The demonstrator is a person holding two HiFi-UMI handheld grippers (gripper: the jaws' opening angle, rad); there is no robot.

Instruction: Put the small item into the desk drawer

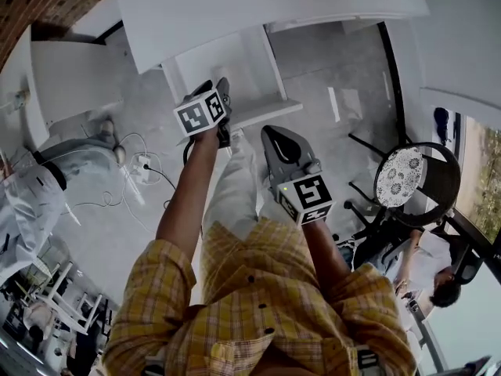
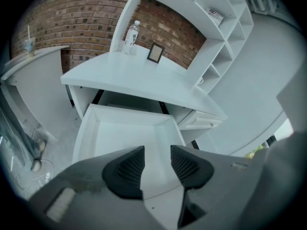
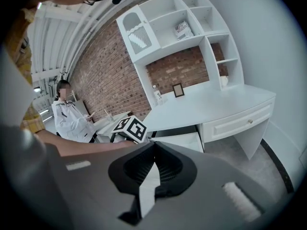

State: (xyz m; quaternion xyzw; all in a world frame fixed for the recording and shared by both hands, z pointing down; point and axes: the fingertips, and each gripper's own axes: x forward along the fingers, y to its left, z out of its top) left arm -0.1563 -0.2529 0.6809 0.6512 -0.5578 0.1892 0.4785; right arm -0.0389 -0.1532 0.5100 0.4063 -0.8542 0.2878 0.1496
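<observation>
Brick wall (image 2: 72, 13) at the back, white desk (image 2: 139, 78) at 12 o'clock in the left gripper view, drawer (image 2: 129, 115) pulled out at 6 o'clock below it, left gripper (image 2: 156, 157) above the drawer with jaws apart, right gripper (image 3: 153, 147) closed on nothing, small item too hard to find.

Yellow plaid shirt (image 1: 258, 304); left claw (image 2: 157, 153) and right claw (image 3: 153, 150) grey, black-padded.

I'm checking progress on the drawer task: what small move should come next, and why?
Probably raise the left gripper toward the desk top for an item, perhaps the picture frame. The drawer stands open, its visible floor bare; the left jaws are apart and empty, the right gripper shut on nothing. Which item is meant is unclear.
</observation>
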